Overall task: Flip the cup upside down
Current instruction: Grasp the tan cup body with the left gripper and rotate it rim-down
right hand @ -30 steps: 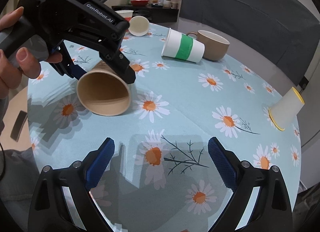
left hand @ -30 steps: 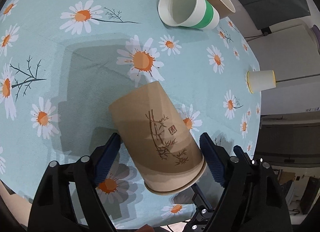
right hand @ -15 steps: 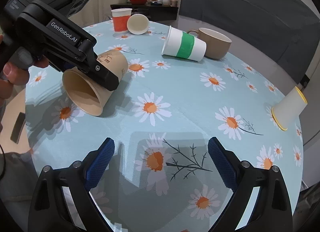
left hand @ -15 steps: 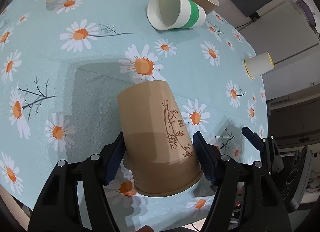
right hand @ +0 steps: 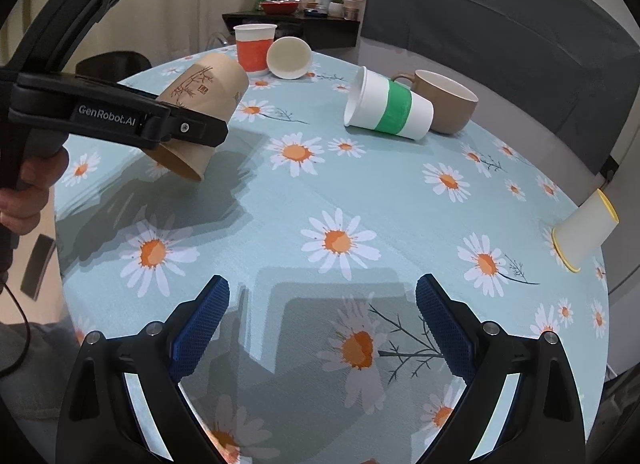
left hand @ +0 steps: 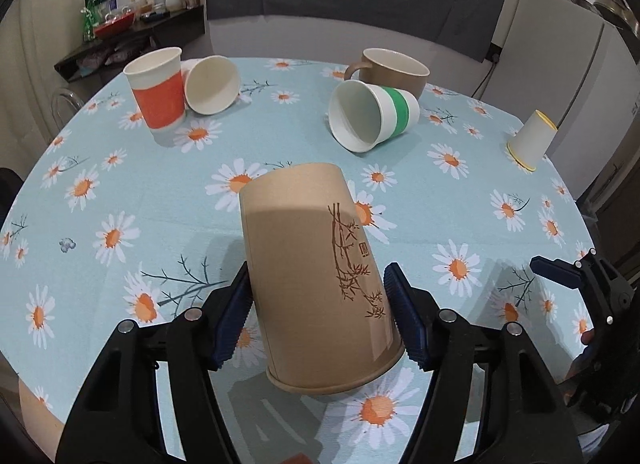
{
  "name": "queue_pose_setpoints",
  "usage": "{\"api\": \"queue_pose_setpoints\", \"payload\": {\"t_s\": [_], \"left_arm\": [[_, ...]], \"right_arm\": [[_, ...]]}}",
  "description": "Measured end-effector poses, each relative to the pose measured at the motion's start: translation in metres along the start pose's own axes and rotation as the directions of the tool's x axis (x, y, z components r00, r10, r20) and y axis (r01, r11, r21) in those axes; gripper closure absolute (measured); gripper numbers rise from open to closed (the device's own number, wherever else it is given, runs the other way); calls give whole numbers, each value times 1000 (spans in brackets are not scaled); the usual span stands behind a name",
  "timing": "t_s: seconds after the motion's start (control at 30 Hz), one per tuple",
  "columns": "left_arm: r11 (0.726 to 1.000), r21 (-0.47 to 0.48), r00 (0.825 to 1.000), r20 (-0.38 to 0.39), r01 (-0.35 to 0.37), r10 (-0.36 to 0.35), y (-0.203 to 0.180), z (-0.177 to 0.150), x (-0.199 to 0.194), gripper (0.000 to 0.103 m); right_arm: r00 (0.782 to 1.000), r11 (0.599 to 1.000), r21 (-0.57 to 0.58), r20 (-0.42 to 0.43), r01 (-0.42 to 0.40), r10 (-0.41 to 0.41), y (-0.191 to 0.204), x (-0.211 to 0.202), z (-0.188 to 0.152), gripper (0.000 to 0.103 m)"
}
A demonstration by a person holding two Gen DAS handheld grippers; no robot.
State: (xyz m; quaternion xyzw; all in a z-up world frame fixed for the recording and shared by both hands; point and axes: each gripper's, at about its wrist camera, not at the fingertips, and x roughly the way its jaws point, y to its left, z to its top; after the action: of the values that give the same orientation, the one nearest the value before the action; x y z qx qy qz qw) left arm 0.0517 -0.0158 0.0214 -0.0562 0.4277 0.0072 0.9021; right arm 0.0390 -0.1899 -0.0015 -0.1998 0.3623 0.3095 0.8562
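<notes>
My left gripper (left hand: 320, 316) is shut on a brown paper cup (left hand: 316, 276) with a bamboo print. The cup is held above the daisy tablecloth (left hand: 440, 200), tilted, its closed bottom pointing up and away and its open rim down toward me. In the right wrist view the same cup (right hand: 200, 100) hangs at the left in the left gripper (right hand: 180, 128), rim low over the table. My right gripper (right hand: 322, 324) is open and empty above the near part of the table.
A white cup with a green band (left hand: 372, 120) lies on its side beside a brown mug (left hand: 396, 68). An orange cup (left hand: 158, 92) stands upright next to a white cup on its side (left hand: 212, 84). A yellow-rimmed cup (left hand: 530, 140) stands upside down at the right edge.
My left gripper has closed on the brown cup, lifted it off the table and tipped it so the rim turns downward. The right gripper has stayed open in place.
</notes>
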Motion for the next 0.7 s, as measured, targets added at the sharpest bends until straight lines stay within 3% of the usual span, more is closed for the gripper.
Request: {"api": "queue_pose_setpoints", "payload": {"t_s": [0.17,0.3,0.37,0.6,0.7], "left_arm": [[996,59,986,154,-68,58,-1,-15,-3,37],[995,79,979,202,-55,38,2,-28,-4,37],[991,103,968,246,-82,55,1,-34,-6,37],[980,178,952,303,-91,33,-4,-52,-13,37],[979,194,956,293,-62,2,-2,-58,-17,37]], "right_arm": [[999,999,20,17,29,-29,11,2,2,13],[999,999,46,19,27,-28,18,3,3,13],[999,998,62,19,31,-33,21,5,3,13],[999,994,99,18,43,-45,27,7,2,13],[999,992,116,13,41,-43,27,7,1,13]]}}
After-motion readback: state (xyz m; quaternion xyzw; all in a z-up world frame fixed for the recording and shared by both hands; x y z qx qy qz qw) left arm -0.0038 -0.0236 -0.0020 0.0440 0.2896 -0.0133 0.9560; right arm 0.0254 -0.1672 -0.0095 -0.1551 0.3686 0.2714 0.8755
